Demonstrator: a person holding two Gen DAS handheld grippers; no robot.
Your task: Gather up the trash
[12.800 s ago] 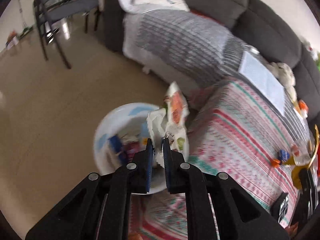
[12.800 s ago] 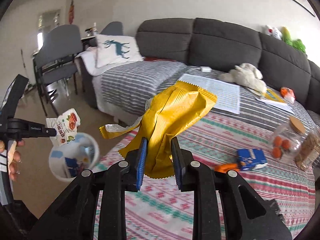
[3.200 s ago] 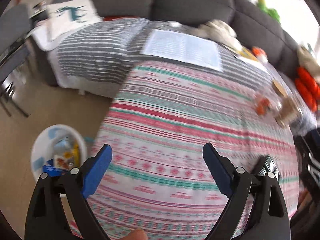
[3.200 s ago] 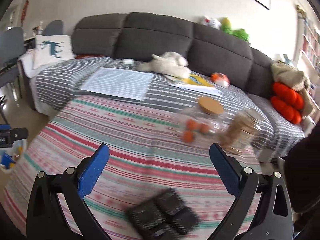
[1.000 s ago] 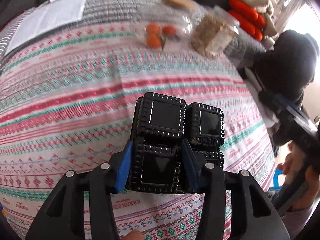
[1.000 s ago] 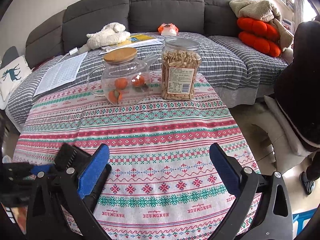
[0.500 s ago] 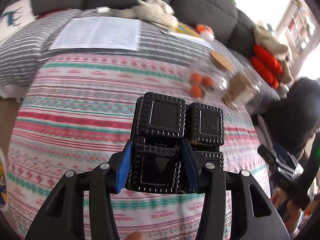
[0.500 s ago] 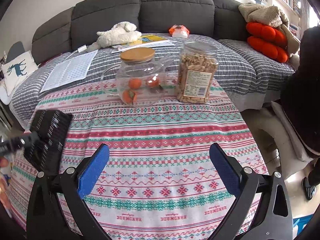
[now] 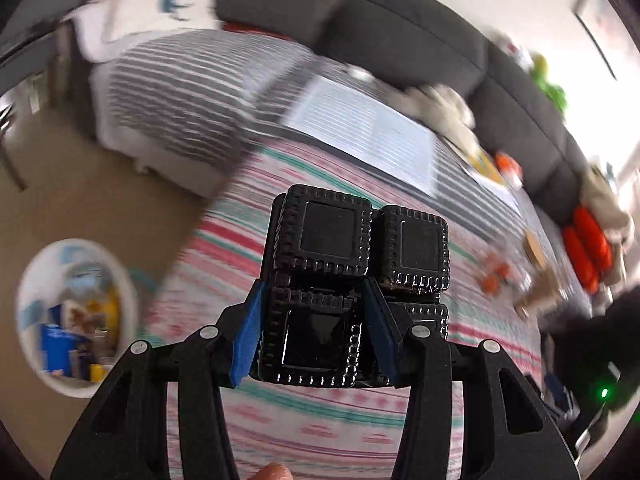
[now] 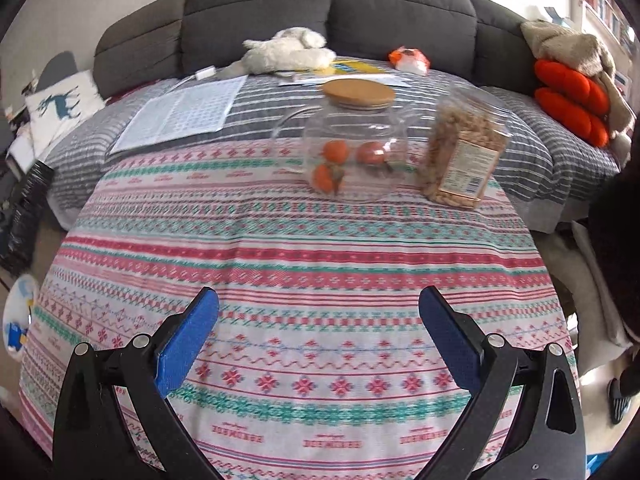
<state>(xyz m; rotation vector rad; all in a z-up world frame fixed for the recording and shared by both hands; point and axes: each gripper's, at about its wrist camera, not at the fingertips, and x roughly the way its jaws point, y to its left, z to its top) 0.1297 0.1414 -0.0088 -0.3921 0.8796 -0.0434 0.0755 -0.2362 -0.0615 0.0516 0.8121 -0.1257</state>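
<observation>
Between the blue pads of the left claw (image 9: 312,332) sits a black plastic snack tray (image 9: 356,280), a block of four square moulded cups with ridged rims. The pads press against the sides of its nearest cup, so the tray is pinched and carried clear of the tabletop (image 9: 224,264), which is covered in a red, green and white patterned cloth. Down and to the left of this claw, on the tan floor beside the tabletop, stands a white bin (image 9: 76,316). Blurred wrappers in blue, yellow and orange already lie inside it, so part of the collecting looks done.

The right claw (image 10: 318,340) is spread wide and holds nothing, hanging over the patterned cloth. Ahead of it, well apart, stand a glass jug (image 10: 356,148) with a cork lid and small orange fruits inside, and just to the right a clear jar of snacks (image 10: 464,152). Neither looks like trash. No loose wrappers show on the cloth near this claw. Beyond lies a grey sofa (image 10: 328,4) with papers and a white plush toy.

Judging from this, the tray appears to be the last visible piece, and dropping it into the bin remains.
</observation>
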